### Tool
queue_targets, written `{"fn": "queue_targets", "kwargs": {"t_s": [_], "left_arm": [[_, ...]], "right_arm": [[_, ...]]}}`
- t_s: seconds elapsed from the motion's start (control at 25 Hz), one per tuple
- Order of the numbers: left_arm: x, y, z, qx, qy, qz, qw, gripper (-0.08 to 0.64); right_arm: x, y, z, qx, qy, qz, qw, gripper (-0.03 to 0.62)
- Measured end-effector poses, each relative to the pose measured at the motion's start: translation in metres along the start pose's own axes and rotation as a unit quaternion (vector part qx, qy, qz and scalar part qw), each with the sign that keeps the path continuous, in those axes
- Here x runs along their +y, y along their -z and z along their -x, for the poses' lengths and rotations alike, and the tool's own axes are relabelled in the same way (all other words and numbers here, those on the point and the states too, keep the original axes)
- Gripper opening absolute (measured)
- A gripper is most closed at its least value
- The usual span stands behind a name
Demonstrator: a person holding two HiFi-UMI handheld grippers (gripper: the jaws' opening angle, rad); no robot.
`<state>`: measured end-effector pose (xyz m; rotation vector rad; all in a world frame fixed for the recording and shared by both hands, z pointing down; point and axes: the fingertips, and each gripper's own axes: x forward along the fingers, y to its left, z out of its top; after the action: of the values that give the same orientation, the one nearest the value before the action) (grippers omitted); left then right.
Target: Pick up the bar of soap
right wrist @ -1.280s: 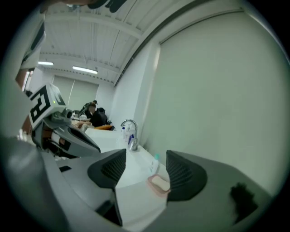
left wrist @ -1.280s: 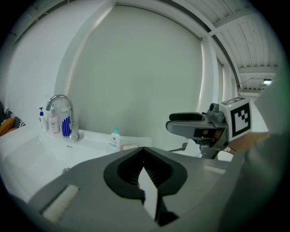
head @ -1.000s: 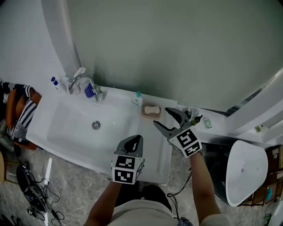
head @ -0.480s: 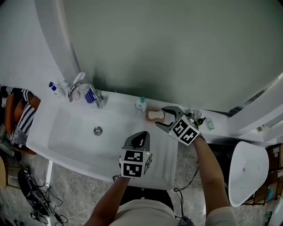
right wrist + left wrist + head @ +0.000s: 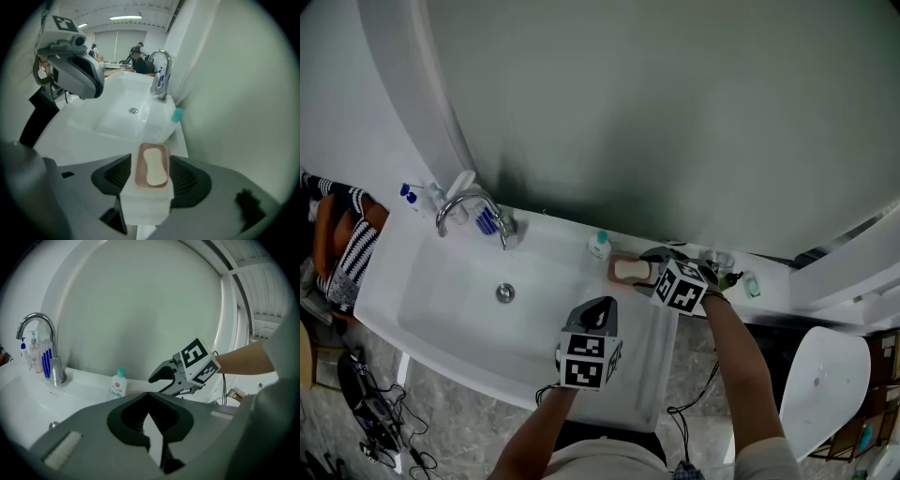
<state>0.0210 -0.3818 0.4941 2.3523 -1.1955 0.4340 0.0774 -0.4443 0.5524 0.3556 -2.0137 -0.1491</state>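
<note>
Taking the bar of soap (image 5: 631, 270) as centre in the head view, we find free room at nine o'clock over the sink basin (image 5: 441, 281). A teal-capped bottle (image 5: 599, 246) stands just beside at ten, the wall (image 5: 675, 141) blocks twelve, and small bottles (image 5: 719, 259) crowd three.

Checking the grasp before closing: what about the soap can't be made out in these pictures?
Head view: the right gripper's own body hides its jaw tips by the soap dish.
Left gripper view: the left gripper's body hides the soap.
Right gripper view: pad-to-dish contact unclear.
</note>
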Motion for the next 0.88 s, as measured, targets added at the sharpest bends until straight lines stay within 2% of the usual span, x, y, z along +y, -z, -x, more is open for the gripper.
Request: {"fn": "queue_targets", "kwargs": {"t_s": [0.16, 0.48, 0.88], "left_arm": [[0.004, 0.002, -0.013, 0.000, -0.011, 0.001, 0.9999, 0.008], [0.018, 0.008, -0.037, 0.015, -0.031, 0.007, 0.9994, 0.008], [0.034, 0.010, -0.048, 0.023, -0.044, 0.008, 0.9987, 0.008]], "right_arm": [[-0.003, 0.015, -0.021, 0.024, -0.020, 0.030, 0.999, 0.268], [-0.004, 0.024, -0.056, 0.045, -0.070, 0.038, 0.996, 0.268], [-0.003, 0.027, -0.084, 0.072, -0.098, 0.033, 0.992, 0.268]]}}
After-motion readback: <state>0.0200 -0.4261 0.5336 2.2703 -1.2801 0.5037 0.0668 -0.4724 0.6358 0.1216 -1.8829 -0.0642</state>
